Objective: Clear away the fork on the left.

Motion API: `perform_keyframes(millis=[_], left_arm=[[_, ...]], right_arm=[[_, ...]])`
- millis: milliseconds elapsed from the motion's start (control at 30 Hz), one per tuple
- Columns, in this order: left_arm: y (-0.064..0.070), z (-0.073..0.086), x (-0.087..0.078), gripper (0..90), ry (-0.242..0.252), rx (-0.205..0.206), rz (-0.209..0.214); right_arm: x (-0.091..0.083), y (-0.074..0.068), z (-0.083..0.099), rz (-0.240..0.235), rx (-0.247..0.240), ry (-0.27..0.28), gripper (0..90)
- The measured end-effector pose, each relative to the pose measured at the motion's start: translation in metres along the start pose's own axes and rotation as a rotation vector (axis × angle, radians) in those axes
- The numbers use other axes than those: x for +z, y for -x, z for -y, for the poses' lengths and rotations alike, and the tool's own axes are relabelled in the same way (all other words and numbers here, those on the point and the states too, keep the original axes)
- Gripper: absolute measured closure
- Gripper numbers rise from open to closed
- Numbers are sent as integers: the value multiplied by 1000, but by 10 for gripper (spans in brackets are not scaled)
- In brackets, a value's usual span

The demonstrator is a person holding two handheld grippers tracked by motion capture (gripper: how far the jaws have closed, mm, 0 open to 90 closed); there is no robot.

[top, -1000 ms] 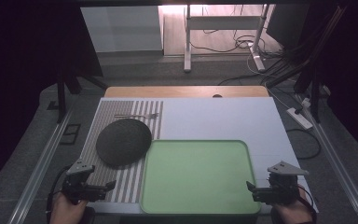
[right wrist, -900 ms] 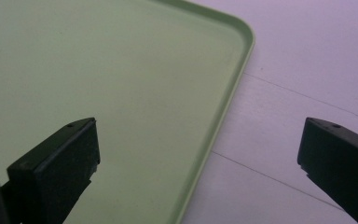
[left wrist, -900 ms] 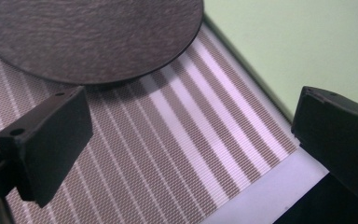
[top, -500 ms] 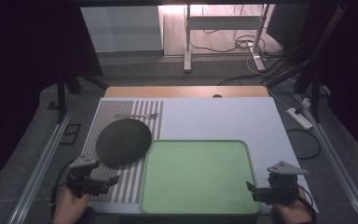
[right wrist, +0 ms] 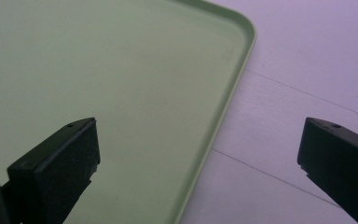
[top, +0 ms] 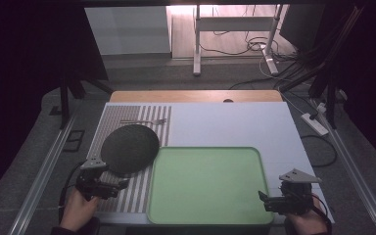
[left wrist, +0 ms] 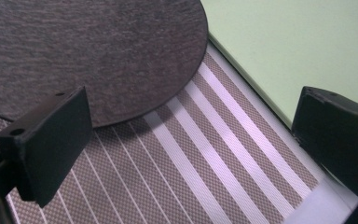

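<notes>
This looks like a lab or test room. A white rectangular tabletop (top: 235, 125) stands on grey carpet between dark side curtains. Beyond the tabletop, black cables (top: 254, 46) tangle around a white metal desk frame (top: 235, 29); to its right lies a white power strip (top: 315, 123), and metal floor rails (top: 44, 169) run along both sides.

table (top: 235, 125) white | on it: striped mat (top: 127, 196), green tray (top: 205, 215)

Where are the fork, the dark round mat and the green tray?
fork (top: 143, 121), high view, middle of its handle.
dark round mat (top: 129, 148), high view, centre of its top face.
green tray (top: 205, 183), high view, bare middle of its floor.
</notes>
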State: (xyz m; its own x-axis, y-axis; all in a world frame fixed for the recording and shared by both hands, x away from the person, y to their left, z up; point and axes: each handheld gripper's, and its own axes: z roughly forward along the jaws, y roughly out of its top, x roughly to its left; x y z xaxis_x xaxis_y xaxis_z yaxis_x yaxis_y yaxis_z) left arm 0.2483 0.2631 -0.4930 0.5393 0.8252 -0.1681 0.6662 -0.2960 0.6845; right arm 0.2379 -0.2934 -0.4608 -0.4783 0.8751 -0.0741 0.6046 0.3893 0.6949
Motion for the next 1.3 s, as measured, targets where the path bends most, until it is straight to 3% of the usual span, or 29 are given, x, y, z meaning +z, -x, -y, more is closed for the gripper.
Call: perform_keyframes(millis=[167, 433, 867, 1067, 1200, 1300], left_arm=[[-2, -7, 7, 0, -21, 46, -33], [-7, -17, 16, 0, -32, 60, -24], [-28, -41, 35, 0, -15, -4, 0], [-43, -55, 47, 0, -28, -30, -2], [-48, -59, 52, 0, -40, -24, -10], [-54, -62, 57, 0, -44, -41, 6]], right_arm=[[0, 0, 0, 3, -5, -8, 0], [1, -1, 0, 8, -12, -13, 0], [2, -1, -1, 8, -18, -23, 0], [3, -1, -1, 8, -20, -29, 0], [3, -1, -1, 7, -21, -30, 0], [3, -1, -1, 6, -22, -31, 0]])
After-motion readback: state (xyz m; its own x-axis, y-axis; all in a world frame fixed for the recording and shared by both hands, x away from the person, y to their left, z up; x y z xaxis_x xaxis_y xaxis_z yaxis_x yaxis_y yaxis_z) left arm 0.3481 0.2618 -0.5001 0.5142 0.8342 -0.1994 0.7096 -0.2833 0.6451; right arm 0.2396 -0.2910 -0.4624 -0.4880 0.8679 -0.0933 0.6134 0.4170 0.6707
